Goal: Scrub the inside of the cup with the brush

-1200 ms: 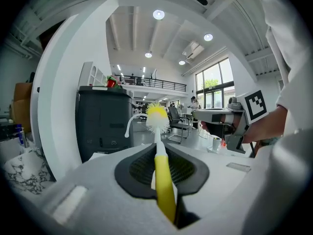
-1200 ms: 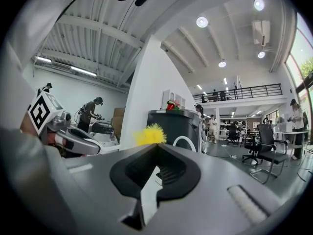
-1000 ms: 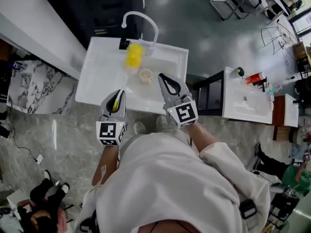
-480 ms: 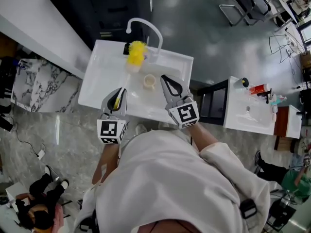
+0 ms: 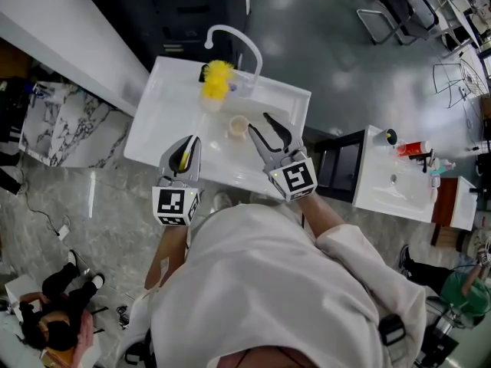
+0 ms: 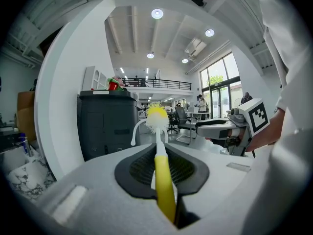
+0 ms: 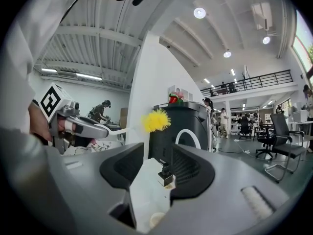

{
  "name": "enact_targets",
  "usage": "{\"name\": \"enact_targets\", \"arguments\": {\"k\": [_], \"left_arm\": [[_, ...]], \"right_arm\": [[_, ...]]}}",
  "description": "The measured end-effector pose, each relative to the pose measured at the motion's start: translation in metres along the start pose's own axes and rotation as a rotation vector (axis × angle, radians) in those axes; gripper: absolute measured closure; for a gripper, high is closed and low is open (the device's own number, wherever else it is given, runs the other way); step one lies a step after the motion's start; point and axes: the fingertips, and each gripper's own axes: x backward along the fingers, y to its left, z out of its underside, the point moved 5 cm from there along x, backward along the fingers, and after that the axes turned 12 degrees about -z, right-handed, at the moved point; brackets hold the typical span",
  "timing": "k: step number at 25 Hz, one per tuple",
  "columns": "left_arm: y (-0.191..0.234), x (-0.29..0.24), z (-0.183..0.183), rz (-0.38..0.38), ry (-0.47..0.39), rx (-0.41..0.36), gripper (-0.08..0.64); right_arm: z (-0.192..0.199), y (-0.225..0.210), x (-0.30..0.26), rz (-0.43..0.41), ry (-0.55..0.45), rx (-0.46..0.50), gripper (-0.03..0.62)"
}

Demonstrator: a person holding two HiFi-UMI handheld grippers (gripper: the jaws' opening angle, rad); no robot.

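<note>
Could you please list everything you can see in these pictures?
sink: 1, white, centre
faucet: 1, white, sink's far edge
cup: 1, cream, in the sink
brush: 1, yellow, over the sink
second sink: 1, white, at right
bystander: 1, dark clothes, lower left
left hand-held gripper: 1, grey, shut on the brush
right hand-held gripper: 1, grey, jaws just opened, empty, beside the cup

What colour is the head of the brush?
Yellow, whitish at its base; the brush head shows best in the left gripper view.
</note>
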Motion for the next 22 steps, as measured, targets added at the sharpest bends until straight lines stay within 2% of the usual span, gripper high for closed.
{"name": "enact_targets", "arguments": {"k": [3,8,18,22], "left_arm": [[0.001,0.001,-0.001,-0.013,0.001,0.001,0.517],[0.003,0.001,-0.002,-0.028,0.011,-0.006,0.517],[0.004,0.000,-0.001,-0.064,0.034,-0.019,0.517],[0.009,0.000,-0.001,-0.075,0.047,-0.025,0.517]], "right_arm": [[0.004,-0.002,-0.003,-0.025,0.004,0.005,0.376],[0.025,-0.008,-0.011,-0.043,0.055,0.004,0.371],[0.128,-0.026,-0.045,-0.100,0.254,-0.005,0.370],[0.177,-0.030,-0.061,-0.121,0.358,-0.037,0.371]]}}
